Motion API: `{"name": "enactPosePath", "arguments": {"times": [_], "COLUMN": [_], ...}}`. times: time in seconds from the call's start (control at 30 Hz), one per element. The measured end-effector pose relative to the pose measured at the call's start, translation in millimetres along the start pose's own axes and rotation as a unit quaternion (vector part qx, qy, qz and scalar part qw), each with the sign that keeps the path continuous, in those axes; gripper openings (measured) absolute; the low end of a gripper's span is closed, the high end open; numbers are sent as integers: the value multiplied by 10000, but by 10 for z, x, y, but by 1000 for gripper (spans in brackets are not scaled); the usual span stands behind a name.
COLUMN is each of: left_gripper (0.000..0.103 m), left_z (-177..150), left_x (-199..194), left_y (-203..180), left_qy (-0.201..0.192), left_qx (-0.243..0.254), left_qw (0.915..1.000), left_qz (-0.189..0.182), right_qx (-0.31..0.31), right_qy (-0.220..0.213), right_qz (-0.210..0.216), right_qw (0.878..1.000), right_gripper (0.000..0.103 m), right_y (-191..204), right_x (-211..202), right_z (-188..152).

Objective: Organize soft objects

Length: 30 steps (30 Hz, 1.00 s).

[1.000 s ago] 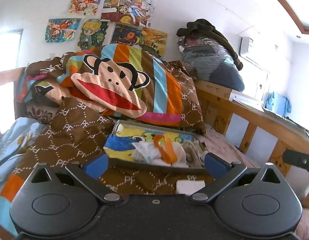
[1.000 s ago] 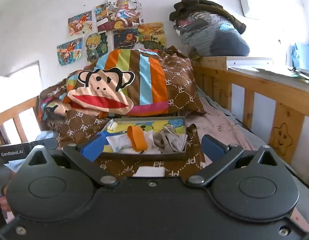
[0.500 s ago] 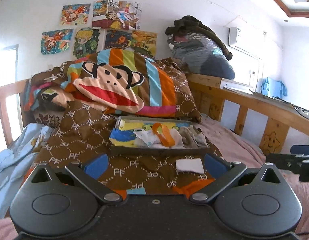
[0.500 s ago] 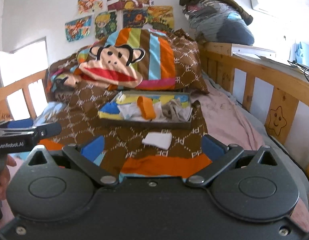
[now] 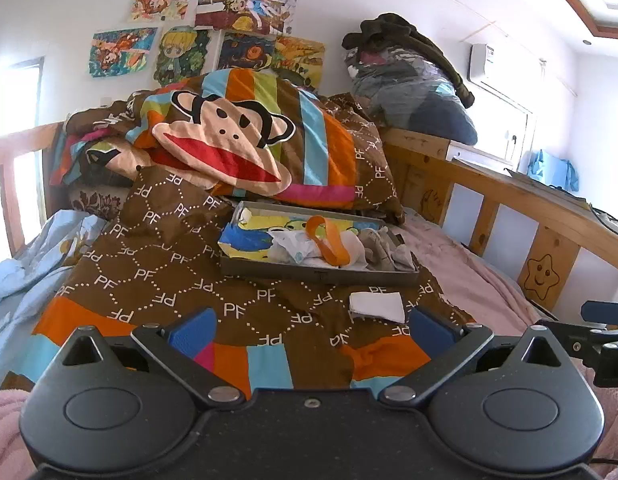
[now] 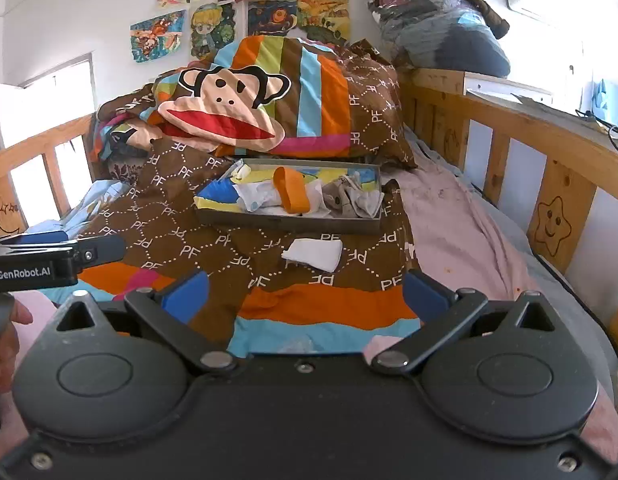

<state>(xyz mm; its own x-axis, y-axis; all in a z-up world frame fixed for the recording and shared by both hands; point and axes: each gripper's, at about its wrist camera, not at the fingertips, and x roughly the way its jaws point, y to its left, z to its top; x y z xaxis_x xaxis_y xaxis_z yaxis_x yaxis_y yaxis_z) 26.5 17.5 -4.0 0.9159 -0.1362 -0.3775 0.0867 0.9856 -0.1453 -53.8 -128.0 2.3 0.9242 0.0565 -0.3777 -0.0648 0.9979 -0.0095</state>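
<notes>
A shallow grey tray (image 5: pixel 317 274) (image 6: pixel 285 222) lies on the brown patterned quilt and holds several small soft items: white cloths, grey socks (image 5: pixel 383 246) (image 6: pixel 355 198) and an orange band (image 5: pixel 329 240) (image 6: pixel 291 192). A folded white cloth (image 5: pixel 377 306) (image 6: pixel 315 254) lies on the quilt just in front of the tray. My left gripper (image 5: pixel 311 326) is open and empty, well short of the cloth. My right gripper (image 6: pixel 305 294) is open and empty, also behind the cloth.
A monkey-print pillow (image 5: pixel 237 144) is piled behind the tray. A wooden bed rail (image 5: pixel 509 208) (image 6: pixel 529 148) runs along the right, with bagged clothes (image 5: pixel 409 92) on its ledge. A light blue sheet (image 5: pixel 25 264) lies at the left. The left gripper's body (image 6: pixel 37 262) shows in the right view.
Both grippers have pulled back from the tray and risen. The white cloth, earlier near the fingers, now lies farther ahead. More of the quilt's orange and blue stripes shows.
</notes>
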Motion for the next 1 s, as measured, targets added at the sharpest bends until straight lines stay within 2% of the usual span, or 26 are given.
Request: {"name": "enactPosePath", "arguments": {"times": [0.53,0.67,0.83,1.0], "left_gripper": [102,102,102,102], "left_z": [-3,34,138,237], "left_x": [65,168,447,823], "left_y": [-11,14,14,-24], "left_qy": [169,336,582,741], "left_qx": [-22,-105,88,276], "left_qw": [9999,9993,9979,9959], "left_qz": [3,-104,-284,-451], "right_qx": [-18,-64,-67,34], "right_qy": [214,499,833,1482], "right_qz": [68,128,188,199], "right_qw": [9997,9987,9963,9887], "right_gripper": [103,103,103,103], "right_y": [26,43,73,77], "right_x": [186,331,584,873], "right_z": [-3,16,56,78]}}
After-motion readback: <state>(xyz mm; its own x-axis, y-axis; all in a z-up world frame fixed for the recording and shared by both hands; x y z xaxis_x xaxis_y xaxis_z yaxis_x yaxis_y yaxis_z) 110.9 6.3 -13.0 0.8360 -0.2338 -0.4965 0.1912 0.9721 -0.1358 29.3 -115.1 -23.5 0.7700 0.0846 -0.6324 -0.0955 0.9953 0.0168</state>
